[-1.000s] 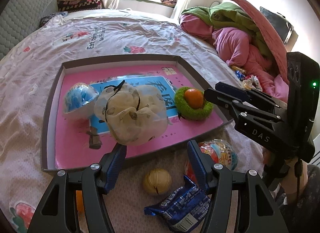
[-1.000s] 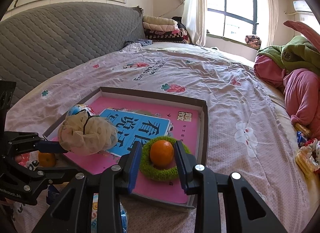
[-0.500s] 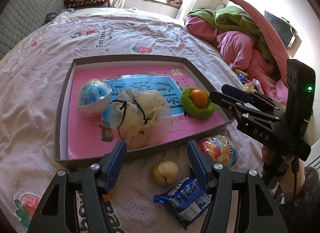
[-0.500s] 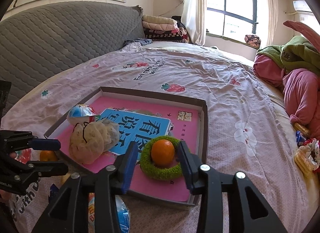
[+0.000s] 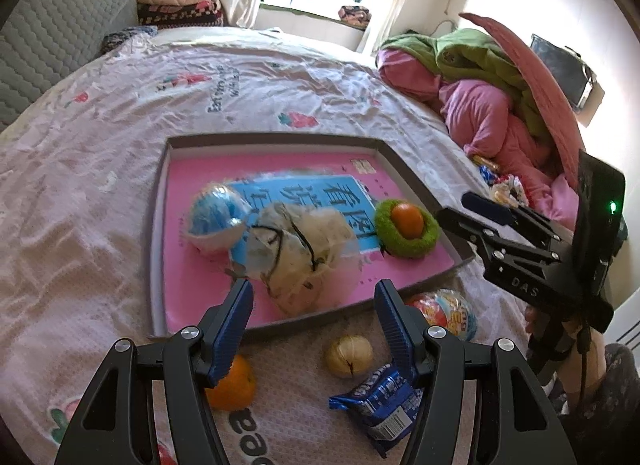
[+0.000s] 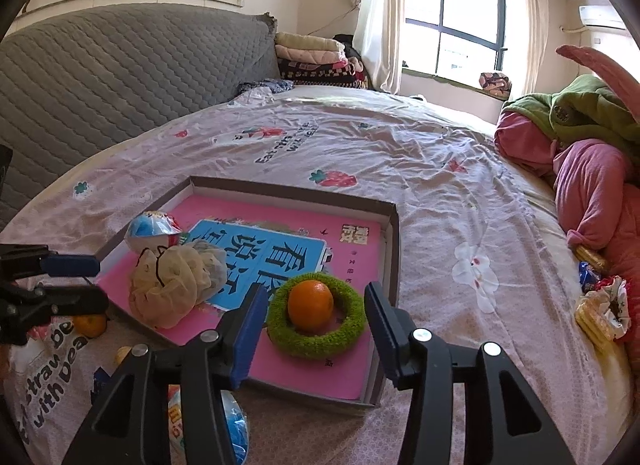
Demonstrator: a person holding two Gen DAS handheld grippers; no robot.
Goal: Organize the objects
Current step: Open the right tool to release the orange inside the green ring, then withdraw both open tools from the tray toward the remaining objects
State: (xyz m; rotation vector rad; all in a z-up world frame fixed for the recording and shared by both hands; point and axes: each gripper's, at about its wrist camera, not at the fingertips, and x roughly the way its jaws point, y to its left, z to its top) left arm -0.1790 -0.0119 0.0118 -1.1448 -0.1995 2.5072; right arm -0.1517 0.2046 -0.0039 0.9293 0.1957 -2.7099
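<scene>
A grey-rimmed tray (image 5: 160, 225) (image 6: 394, 249) with a pink floor lies on the bed. In it sit a green fuzzy ring (image 5: 416, 241) (image 6: 320, 341) with an orange (image 5: 408, 221) (image 6: 311, 302) in its middle, a cream mesh pouch (image 5: 296, 253) (image 6: 172, 285) and a blue-white capsule ball (image 5: 216, 213) (image 6: 152, 229). My right gripper (image 6: 316, 293) (image 5: 454, 205) straddles the ring. Its jaws are opening and the pads stand clear of the ring. My left gripper (image 5: 314, 289) (image 6: 98, 283) is open and empty, just short of the pouch.
On the bedspread in front of the tray lie a loose orange (image 5: 234, 385), a pale round nut (image 5: 349, 351), a blue snack packet (image 5: 380, 397) and a colourful capsule ball (image 5: 444, 313). Pink and green bedding (image 5: 480, 105) is piled at the right, with snacks beside it (image 6: 596, 313).
The right jaws have spread apart from around the ring and orange. The mesh pouch has slumped onto the tray floor, and the left gripper has drawn back and up from it.
</scene>
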